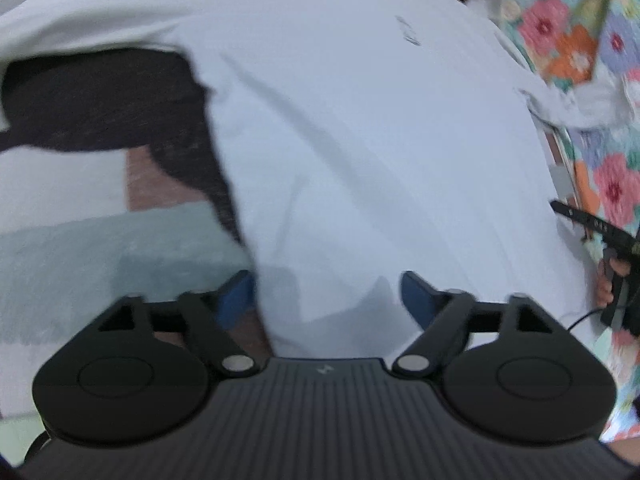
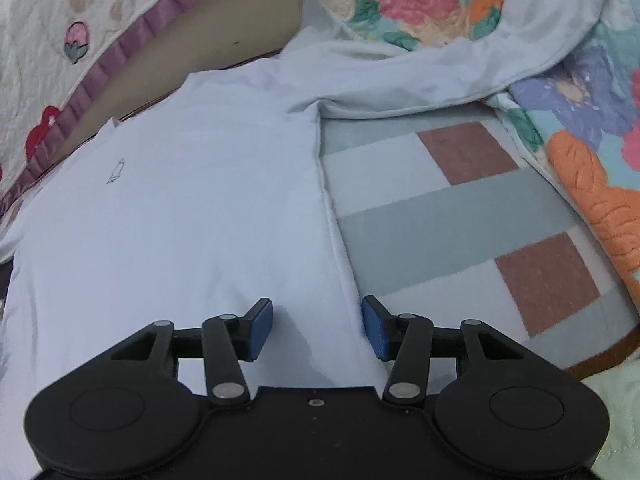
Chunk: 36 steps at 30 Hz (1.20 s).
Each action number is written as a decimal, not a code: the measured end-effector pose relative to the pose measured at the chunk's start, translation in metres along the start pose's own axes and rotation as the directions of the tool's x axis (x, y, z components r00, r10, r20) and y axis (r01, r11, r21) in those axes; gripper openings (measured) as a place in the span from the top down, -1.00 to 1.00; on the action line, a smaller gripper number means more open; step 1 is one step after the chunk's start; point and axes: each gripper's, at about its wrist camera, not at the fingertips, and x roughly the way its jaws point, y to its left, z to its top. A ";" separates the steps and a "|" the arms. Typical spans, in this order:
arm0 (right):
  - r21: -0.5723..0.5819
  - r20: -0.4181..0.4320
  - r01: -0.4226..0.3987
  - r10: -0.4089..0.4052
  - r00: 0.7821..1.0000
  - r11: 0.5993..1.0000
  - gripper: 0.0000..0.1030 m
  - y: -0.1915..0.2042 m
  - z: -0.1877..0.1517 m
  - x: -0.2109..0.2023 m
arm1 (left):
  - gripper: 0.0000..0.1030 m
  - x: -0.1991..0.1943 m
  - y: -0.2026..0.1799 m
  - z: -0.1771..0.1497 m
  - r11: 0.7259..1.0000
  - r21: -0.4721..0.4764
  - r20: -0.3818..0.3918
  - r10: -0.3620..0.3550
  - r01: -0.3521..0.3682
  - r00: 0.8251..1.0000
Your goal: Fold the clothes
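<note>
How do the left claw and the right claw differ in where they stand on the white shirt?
The left claw straddles the shirt edge that lies over a dark garment; the right claw straddles the opposite edge, beside the bare checked sheet. The left claw's view is blurred; the right claw's view is sharp. Both are open, low over the shirt, gripping nothing.

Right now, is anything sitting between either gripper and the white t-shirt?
Nothing visible. The left gripper is open, straddling the white t-shirt at its left edge; the right gripper is open over its right edge. The dark garment lies off to the side, partly under the shirt.
</note>
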 end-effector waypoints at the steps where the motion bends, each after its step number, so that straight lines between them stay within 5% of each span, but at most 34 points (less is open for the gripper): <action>1: -0.017 0.005 0.018 -0.018 1.000 1.000 -0.05 0.002 -0.001 0.000 | -0.66 0.002 -0.007 -0.001 0.999 0.037 0.027 0.027 -0.028 0.999; 3: -0.051 0.016 0.053 -0.053 0.998 0.997 0.27 0.005 -0.002 -0.001 | -0.69 0.006 -0.020 -0.003 0.988 0.124 0.082 0.085 -0.095 0.993; 6: -0.059 0.046 0.083 -0.080 0.996 0.995 0.33 0.009 -0.007 -0.002 | -0.57 0.009 -0.034 -0.005 0.955 0.215 0.133 0.179 -0.205 0.975; 7: -0.059 0.057 0.082 -0.079 0.995 0.995 0.45 0.011 -0.009 -0.002 | 0.04 0.009 -0.037 -0.005 0.943 0.230 0.149 0.210 -0.241 0.966; 8: -0.060 0.068 0.081 -0.077 0.995 0.995 0.83 0.012 -0.011 -0.003 | 0.86 0.004 -0.035 -0.004 0.944 0.233 0.140 0.205 -0.234 0.969; 9: -0.067 0.074 0.084 -0.079 0.994 0.994 0.90 0.014 -0.011 -0.003 | 0.94 -0.002 -0.031 -0.003 0.948 0.234 0.125 0.191 -0.216 0.974; 14: 0.067 0.171 0.013 -0.025 0.985 0.998 0.92 -0.012 -0.009 -0.017 | 0.94 -0.018 -0.004 -0.001 0.961 0.174 0.100 0.198 -0.213 0.975; 21: -0.039 0.113 0.153 -0.148 0.982 0.987 0.92 0.002 -0.010 -0.004 | 0.90 -0.031 0.023 0.000 0.963 0.082 0.094 0.248 -0.256 0.964; 24: -0.105 0.153 0.266 -0.249 0.956 0.958 0.90 0.013 -0.002 -0.012 | 0.49 -0.042 0.036 0.002 0.962 -0.019 0.153 0.274 -0.274 0.950; 26: -0.099 0.234 0.302 -0.273 0.933 0.948 0.72 0.017 0.002 -0.028 | -0.17 -0.049 0.045 0.004 0.956 -0.091 0.193 0.293 -0.280 0.936; 32: -0.148 0.291 0.131 -0.083 0.953 0.980 0.38 0.046 0.009 -0.049 | -0.13 -0.071 0.073 0.009 0.913 -0.304 0.299 0.363 -0.272 0.883; 36: -0.252 0.185 -0.035 0.083 0.979 0.967 0.25 0.090 0.013 -0.035 | -0.27 -0.086 0.092 0.013 0.865 -0.438 0.357 0.418 -0.245 0.836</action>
